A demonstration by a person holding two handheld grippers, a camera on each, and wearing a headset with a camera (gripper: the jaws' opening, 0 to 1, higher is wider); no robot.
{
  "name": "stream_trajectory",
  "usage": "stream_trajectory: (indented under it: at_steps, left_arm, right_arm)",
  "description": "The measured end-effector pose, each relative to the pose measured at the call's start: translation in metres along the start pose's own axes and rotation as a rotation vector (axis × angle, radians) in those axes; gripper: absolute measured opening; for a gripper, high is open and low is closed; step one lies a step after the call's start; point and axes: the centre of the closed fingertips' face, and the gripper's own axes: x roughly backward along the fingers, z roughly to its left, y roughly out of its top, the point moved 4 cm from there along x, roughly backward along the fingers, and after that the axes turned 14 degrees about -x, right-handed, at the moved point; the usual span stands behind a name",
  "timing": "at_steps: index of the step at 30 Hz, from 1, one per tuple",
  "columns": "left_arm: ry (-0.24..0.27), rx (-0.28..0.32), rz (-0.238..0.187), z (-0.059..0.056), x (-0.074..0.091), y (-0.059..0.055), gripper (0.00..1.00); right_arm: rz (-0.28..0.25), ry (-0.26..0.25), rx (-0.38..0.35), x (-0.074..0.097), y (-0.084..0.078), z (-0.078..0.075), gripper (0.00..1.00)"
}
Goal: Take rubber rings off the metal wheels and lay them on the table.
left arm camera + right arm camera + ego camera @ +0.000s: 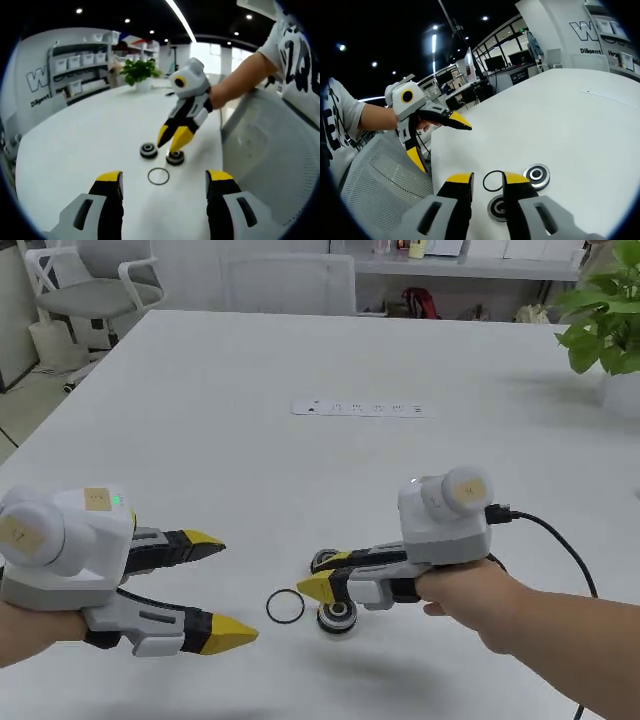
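Head view: a loose rubber ring (285, 606) lies flat on the white table (300, 470), just beside a metal wheel (337, 617). The left gripper (238, 590) has its jaws spread wide and empty. The right gripper (318, 575), jaws slightly apart and holding nothing, half hides a second wheel (322, 561). Farther away are a power strip (357, 408) and a plant (605, 325).

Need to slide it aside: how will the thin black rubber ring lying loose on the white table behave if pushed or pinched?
The thin black rubber ring looks floppy and light, so it would likely fold when pinched. Lying flat on the white table, it should drag rather than roll.
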Motion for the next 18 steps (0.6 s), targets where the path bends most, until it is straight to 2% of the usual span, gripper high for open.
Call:
stream_trajectory:
  at_steps: [8,18]
  left_arm:
    - [-0.006,-0.009,-0.004,0.002,-0.002,0.004,0.68]
    - [-0.020,-0.026,-0.009,0.004,-0.013,0.012,0.67]
  right_arm:
    - [-0.031,-0.009,0.008,0.017,0.005,-0.007,0.23]
    - [-0.012,-0.023,0.048,0.031,-0.005,-0.017,0.28]
